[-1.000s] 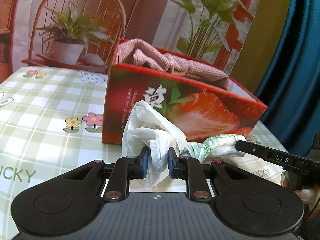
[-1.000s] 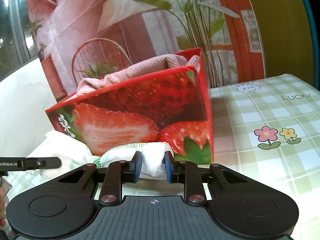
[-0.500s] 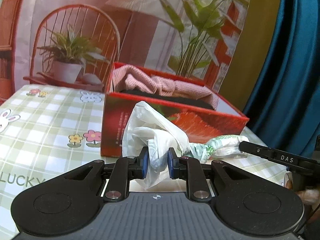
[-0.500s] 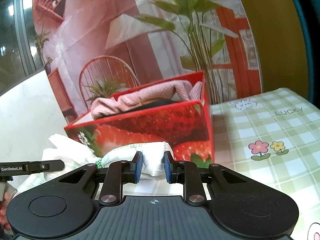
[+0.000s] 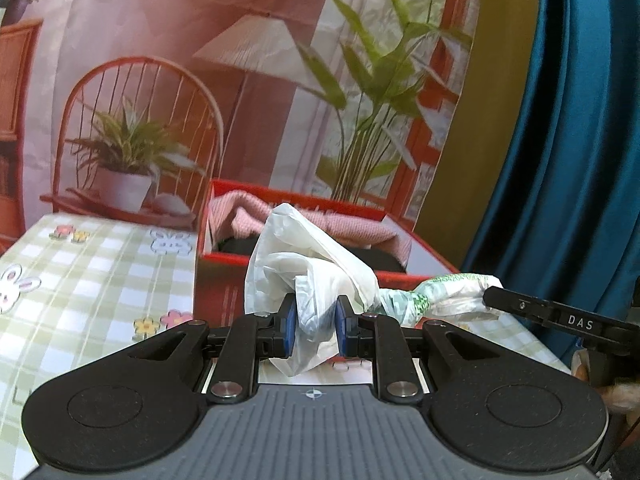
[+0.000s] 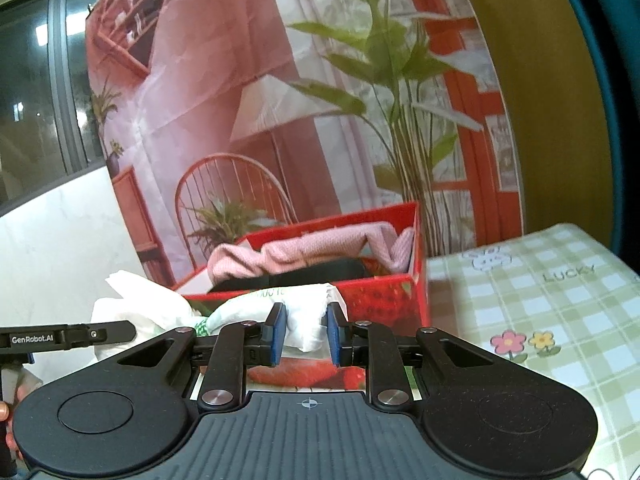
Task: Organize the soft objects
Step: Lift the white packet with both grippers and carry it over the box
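Checked tablecloth (image 5: 100, 280) before printed backdrop (image 5: 180, 80).

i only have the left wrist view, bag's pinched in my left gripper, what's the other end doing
Observer: The right gripper is shut on the far end of the plastic bag, the stretch with green print on it.
Operator: does the right cam see into the box
Observer: Yes. The strawberry box holds a pink knit cloth draped over something black.
Operator: anything right of the box on that side
Observer: Only the checked tablecloth, with LUCKY lettering and two flower prints.
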